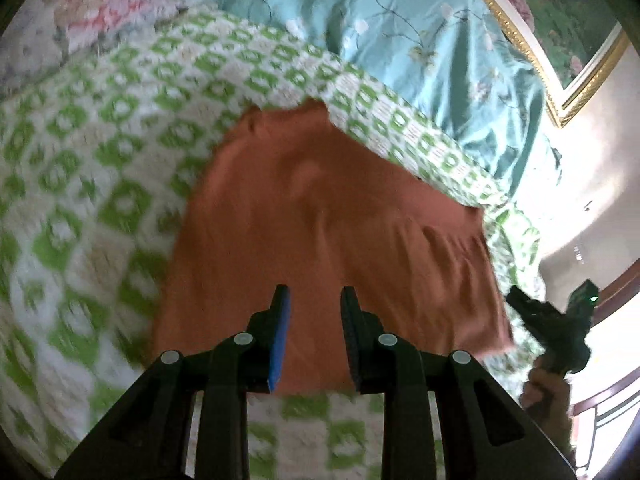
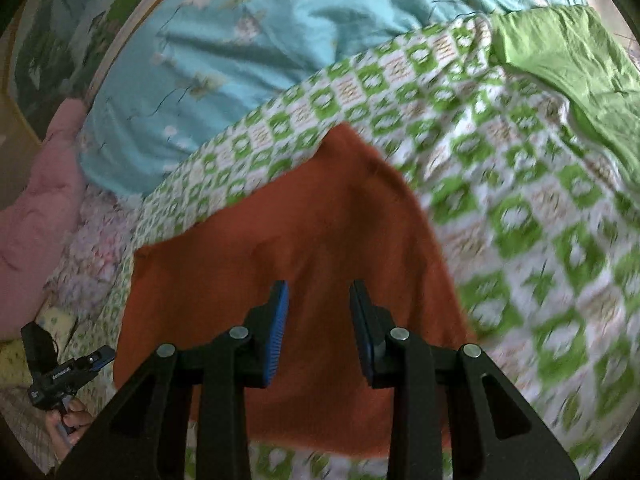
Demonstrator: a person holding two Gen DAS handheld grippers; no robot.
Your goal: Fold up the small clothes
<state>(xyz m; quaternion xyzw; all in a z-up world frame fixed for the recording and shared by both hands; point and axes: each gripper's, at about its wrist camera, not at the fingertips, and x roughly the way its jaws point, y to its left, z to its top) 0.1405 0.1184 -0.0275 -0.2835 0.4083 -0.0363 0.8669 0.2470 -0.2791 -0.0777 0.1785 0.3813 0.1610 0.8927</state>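
Your orange garment [image 1: 320, 240] lies spread flat on the green-and-white checked blanket [image 1: 100, 152], its far edge tucked just under a fold of that blanket, w/ the teal floral quilt [image 1: 400, 40] beyond. It looks like one layer, not folded yet, though blur hides seams and hems.

Your left gripper [image 1: 314, 340] hovers over the near edge w/ jaws narrowly apart, nothing between the pads. Your right gripper [image 2: 318, 332] is the same: a narrow gap, empty, above the near part of the cloth. In the left view the right gripper shows at the cloth's right side; in the right view the left one sits just off the left edge.

Risks from here, as I judge them:
- Gaps are narrow, so you may push the fabric ahead of the pads instead of getting over the hem. Open wider before going down.
- The blanket is soft and wrinkly; pinch too deep and you grab blanket along w/ the garment, dragging both.
- The far edge sits under the blanket fold, so lifting the near side could snag or skew the fold.
- Uneven grabs at the two corners give a crooked crease.
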